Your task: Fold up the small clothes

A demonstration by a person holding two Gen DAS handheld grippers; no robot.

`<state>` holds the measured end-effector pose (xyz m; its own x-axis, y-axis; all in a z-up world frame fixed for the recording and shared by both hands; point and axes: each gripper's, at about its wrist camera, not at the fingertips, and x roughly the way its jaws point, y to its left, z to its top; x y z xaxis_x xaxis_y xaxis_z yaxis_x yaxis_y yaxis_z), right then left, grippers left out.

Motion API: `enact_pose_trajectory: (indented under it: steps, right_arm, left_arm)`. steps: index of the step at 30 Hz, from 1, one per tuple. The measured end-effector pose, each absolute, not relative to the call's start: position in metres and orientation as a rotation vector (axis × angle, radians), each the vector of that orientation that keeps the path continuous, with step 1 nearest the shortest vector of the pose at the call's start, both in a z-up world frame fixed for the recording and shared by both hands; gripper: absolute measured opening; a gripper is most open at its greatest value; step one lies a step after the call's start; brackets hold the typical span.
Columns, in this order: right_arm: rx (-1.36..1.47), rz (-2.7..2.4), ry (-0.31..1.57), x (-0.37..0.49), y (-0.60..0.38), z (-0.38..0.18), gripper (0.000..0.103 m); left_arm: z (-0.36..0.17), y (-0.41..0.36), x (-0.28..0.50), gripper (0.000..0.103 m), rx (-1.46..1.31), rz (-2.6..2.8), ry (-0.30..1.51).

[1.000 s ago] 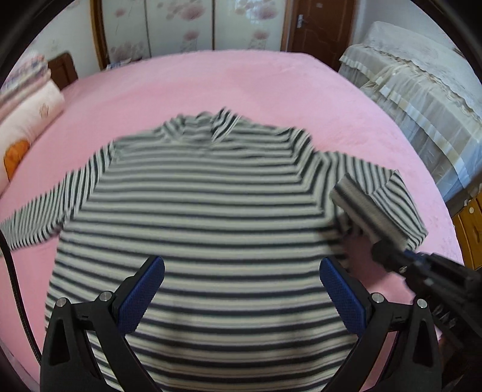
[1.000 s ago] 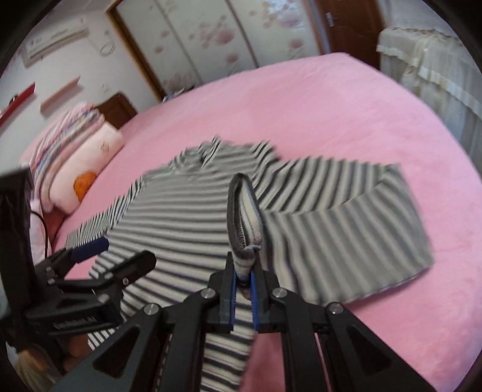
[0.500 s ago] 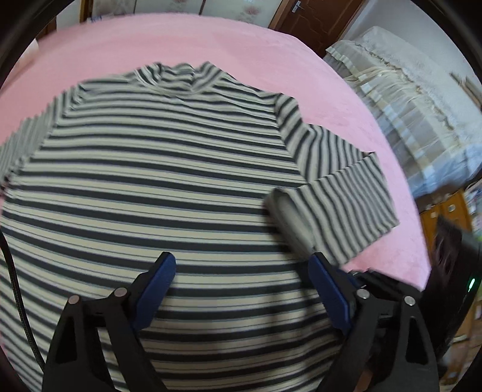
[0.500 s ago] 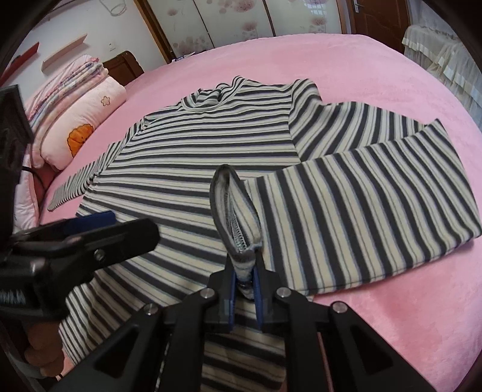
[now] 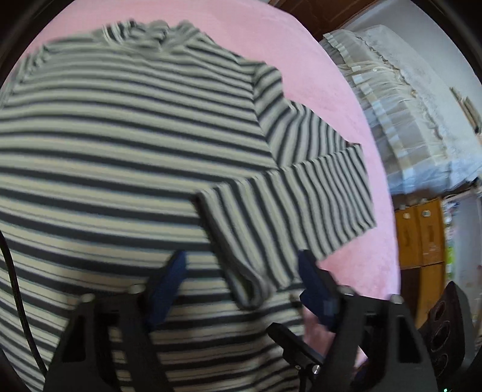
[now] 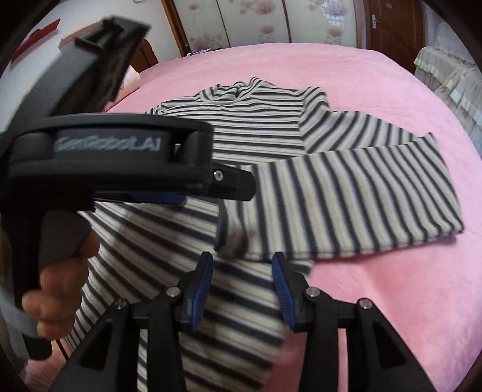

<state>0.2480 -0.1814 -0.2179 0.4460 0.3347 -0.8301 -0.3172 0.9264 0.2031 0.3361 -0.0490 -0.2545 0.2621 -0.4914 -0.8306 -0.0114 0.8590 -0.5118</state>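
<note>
A black-and-white striped shirt (image 5: 120,150) (image 6: 259,126) lies flat on the pink bed (image 5: 331,90) (image 6: 391,301). Its right sleeve (image 5: 316,196) (image 6: 361,196) is folded across the body. The sleeve's cuff (image 5: 250,283) (image 6: 238,241) rests on the shirt. My left gripper (image 5: 241,286) hangs low over it with the cuff between its blue pads, which are closing and do not press on it. My right gripper (image 6: 242,289) is opening just short of the cuff, with nothing between its fingers. In the right wrist view a hand (image 6: 60,286) holds the left gripper's body (image 6: 120,156) at the left.
A cloth-covered piece of furniture (image 5: 406,120) (image 6: 452,75) stands beyond the bed's right side, with a yellow cabinet (image 5: 421,235) beside it. Wardrobe doors (image 6: 256,21) and a brown door (image 6: 391,24) line the far wall. A black cable (image 5: 15,286) hangs at the left.
The right gripper has let go of the cuff and its jaws have spread. The sleeve now lies flat on the shirt. The left gripper has dropped over the cuff and its jaws have narrowed.
</note>
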Motion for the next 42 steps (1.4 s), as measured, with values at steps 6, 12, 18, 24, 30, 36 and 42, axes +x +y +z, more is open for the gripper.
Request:
enact_pose_trajectory:
  steps: [6,12,18,24,30,36,42]
  right_arm:
    - [0.048,0.352,1.010,0.241,-0.211,-0.206,0.041]
    - [0.078,0.317,0.993,0.240,-0.229,-0.200,0.041]
    - [0.083,0.282,0.987,0.243,-0.239,-0.201,0.041]
    - [0.081,0.207,0.988,0.252,-0.260,-0.205,0.041]
    - [0.093,0.133,0.997,0.266,-0.282,-0.211,0.041]
    - [0.111,0.110,1.006,0.286,-0.284,-0.216,0.041]
    - [0.095,0.136,1.015,0.306,-0.264,-0.220,0.041]
  left_arm:
    - [-0.275,-0.065,0.334,0.057,-0.535,-0.376,1.339]
    - [-0.280,-0.069,0.333,0.040,-0.604,-0.391,1.338]
    - [-0.262,-0.065,0.332,0.006,-0.577,-0.362,1.254]
    - [-0.174,-0.061,0.341,0.005,-0.357,-0.322,1.038]
    - [-0.114,-0.019,0.366,0.005,-0.184,-0.207,0.913]
    - [-0.107,0.043,0.384,0.006,-0.092,-0.038,0.885]
    - [-0.121,0.100,0.397,0.006,-0.060,0.087,0.889]
